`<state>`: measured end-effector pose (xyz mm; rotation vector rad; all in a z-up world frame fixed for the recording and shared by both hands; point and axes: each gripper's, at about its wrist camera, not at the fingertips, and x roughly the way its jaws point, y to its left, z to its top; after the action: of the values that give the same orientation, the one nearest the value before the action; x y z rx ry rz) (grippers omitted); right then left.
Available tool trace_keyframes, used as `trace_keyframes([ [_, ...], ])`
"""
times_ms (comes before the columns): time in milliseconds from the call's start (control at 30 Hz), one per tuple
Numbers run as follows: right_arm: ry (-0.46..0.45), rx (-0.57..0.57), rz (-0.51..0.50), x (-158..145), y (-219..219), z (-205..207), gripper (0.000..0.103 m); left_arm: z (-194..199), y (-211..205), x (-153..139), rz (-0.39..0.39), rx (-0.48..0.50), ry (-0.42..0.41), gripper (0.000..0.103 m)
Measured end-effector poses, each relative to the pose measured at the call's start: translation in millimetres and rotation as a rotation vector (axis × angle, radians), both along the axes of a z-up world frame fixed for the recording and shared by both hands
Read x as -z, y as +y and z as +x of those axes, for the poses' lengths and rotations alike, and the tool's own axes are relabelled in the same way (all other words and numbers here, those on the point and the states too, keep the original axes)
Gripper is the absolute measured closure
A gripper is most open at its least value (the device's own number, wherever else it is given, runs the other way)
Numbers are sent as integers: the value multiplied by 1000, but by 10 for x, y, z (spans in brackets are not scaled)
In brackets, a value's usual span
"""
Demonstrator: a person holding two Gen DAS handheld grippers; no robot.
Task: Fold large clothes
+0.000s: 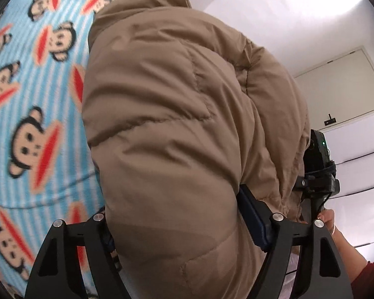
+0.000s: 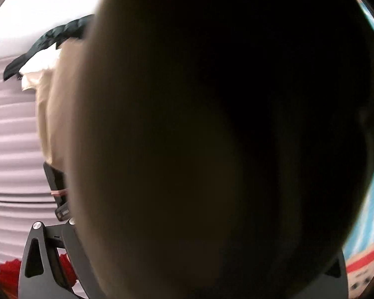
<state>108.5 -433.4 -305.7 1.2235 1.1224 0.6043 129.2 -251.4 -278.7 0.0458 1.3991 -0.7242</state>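
Left gripper is straddling a thick bulge of the tan puffer jacket, its blue-padded fingers bearing against the padding on either side — I am reading that as a grasp on the jacket, jaws wide around the bulk. That bulk is rising as a rounded mound above the blue striped monkey-print blanket, which is spreading out to the left of the left wrist view.

Across the mound, the right gripper is being carried by a person's hand, a red sleeve trailing at the frame's edge. Its own camera is showing little but dark, close fabric of the jacket; one finger is peeking out at the left, and I cannot tell whether its jaws are gripping or merely nosing into the cloth.

I am judging this as mid-fold — the jacket gathered, not yet laid flat. Next move, as I see it, is calling for both hands to carry the bulk over together and press it down, since puffy fill is likely springing back.
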Motion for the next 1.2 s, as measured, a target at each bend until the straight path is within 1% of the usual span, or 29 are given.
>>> trace_keyframes([
  [133,-38,-25,27,-253,423,77,3,-62,363,-293,8,-14,-60,24],
  [333,-95,-78,79,-521,1307,369,3,75,1154,-637,80,-52,-140,24],
  [400,-108,-106,81,-592,1676,541,3,141,1444,-683,106,-79,-163,24],
  [467,-121,-125,59,-634,1980,690,3,238,1805,-694,118,-110,-181,24],
  [533,-125,-131,26,-612,2209,819,3,319,2061,-636,123,-155,-186,23],
  [567,-104,-126,-1,-558,2297,879,3,375,2204,-572,122,-193,-176,23],
  [633,-26,-103,-38,-440,2364,930,3,410,2366,-442,109,-253,-151,19],
  [700,26,-85,-56,-443,2322,872,3,347,2420,-467,117,-266,-163,19],
  [767,38,-72,-98,-571,2218,740,3,201,2392,-608,172,-243,-222,19],
  [833,27,-50,-143,-749,2068,576,3,159,2438,-881,213,-212,-292,19],
  [867,26,-34,-192,-866,1972,483,3,103,2425,-1022,219,-188,-339,21],
  [900,18,-23,-226,-965,1912,432,3,83,2424,-1148,216,-167,-368,31],
  [933,-1,-4,-264,-1096,1814,385,3,112,2391,-1248,209,-150,-384,37],
  [967,-20,11,-287,-1190,1779,321,8,148,2349,-1356,204,-136,-401,37],
  [1000,-42,25,-304,-1301,1764,271,15,250,2303,-1449,195,-125,-412,37],
  [1033,-63,27,-315,-1413,1781,224,38,375,2211,-1507,179,-103,-416,37],
  [1067,-77,21,-325,-1516,1864,177,64,552,2081,-1561,173,-87,-418,37],
  [1100,-94,6,-334,-1556,1856,127,73,668,1924,-1560,174,-81,-416,37],
  [1133,-121,-17,-339,-1628,1922,82,82,769,1775,-1466,169,-70,-399,37],
  [1167,-145,-43,-346,-1709,2006,38,85,844,1688,-1348,171,-63,-384,37],
  [1200,-169,-76,-366,-1767,2139,18,85,986,1574,-1292,181,-61,-376,37],
])
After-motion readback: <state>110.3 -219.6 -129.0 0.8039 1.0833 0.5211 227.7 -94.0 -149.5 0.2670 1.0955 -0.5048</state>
